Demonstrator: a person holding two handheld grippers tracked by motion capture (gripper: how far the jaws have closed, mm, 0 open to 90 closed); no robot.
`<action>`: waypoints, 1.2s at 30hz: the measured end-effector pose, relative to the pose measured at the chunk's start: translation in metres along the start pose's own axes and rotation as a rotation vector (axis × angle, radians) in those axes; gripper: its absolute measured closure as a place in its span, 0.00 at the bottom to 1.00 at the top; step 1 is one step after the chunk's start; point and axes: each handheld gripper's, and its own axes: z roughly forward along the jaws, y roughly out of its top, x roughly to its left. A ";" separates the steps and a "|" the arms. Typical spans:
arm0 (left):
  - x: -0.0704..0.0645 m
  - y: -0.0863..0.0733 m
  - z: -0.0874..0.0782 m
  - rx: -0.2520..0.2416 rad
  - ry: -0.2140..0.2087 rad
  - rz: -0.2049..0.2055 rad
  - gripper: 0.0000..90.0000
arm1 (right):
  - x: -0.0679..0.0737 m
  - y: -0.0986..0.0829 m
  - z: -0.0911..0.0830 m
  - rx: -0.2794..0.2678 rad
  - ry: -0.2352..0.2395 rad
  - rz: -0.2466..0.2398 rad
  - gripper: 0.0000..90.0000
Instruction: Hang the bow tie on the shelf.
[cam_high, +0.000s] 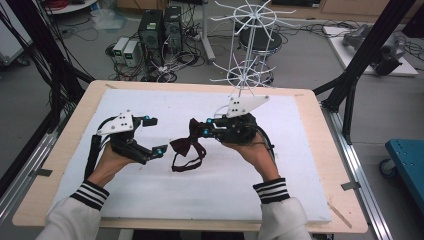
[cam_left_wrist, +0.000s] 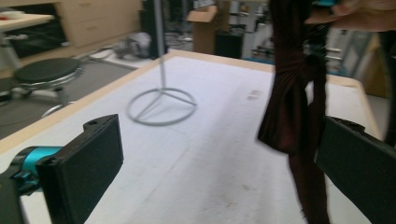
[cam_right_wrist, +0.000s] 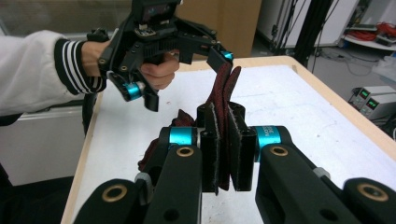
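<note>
Forearms in white sleeves with black-and-white striped cuffs come in from the near edge of the tabletop (cam_high: 310, 130) in the high view, each hand wrapped around a black tool with teal fittings and a grey three-cornered plate on top. On the left, the left gripper (cam_high: 155, 135) is turned toward the middle of the white foam sheet (cam_high: 150, 195), jaws spread wide and holding nothing. Opposite, the right gripper (cam_high: 197, 127) points leftward and is pinching the dark maroon bow tie (cam_high: 186, 147), which hangs near the middle of the sheet with its thin strap looping down onto the foam. Near the far edge stands a white wire rack (cam_high: 247, 45) with spoked rings on a thin pole. Now the left gripper view: its two flat black jaws stand far apart, and the bow tie (cam_left_wrist: 292, 107) hangs between them as soft, matte, knotted cloth, close to the right-hand jaw; whether they touch I cannot tell. The rack's round wire base (cam_left_wrist: 161, 106) rests on the sheet beyond. Over to the right gripper view: the right gripper (cam_right_wrist: 223, 144) has its padded jaws pressed on the tie's (cam_right_wrist: 225, 91) rough-woven fabric, and the left gripper (cam_right_wrist: 184, 74) hovers open just behind it, gripped by a hand.
</note>
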 end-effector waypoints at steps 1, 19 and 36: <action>0.001 -0.002 -0.002 0.004 -0.008 -0.012 0.02 | 0.000 0.000 -0.002 -0.005 -0.005 0.003 0.94; -0.001 -0.037 -0.048 -0.091 0.180 -0.005 0.02 | -0.006 -0.002 -0.031 -0.056 -0.135 0.004 0.94; -0.013 -0.079 -0.072 -0.109 0.233 -0.022 0.02 | -0.011 0.004 -0.046 -0.085 -0.264 0.003 0.94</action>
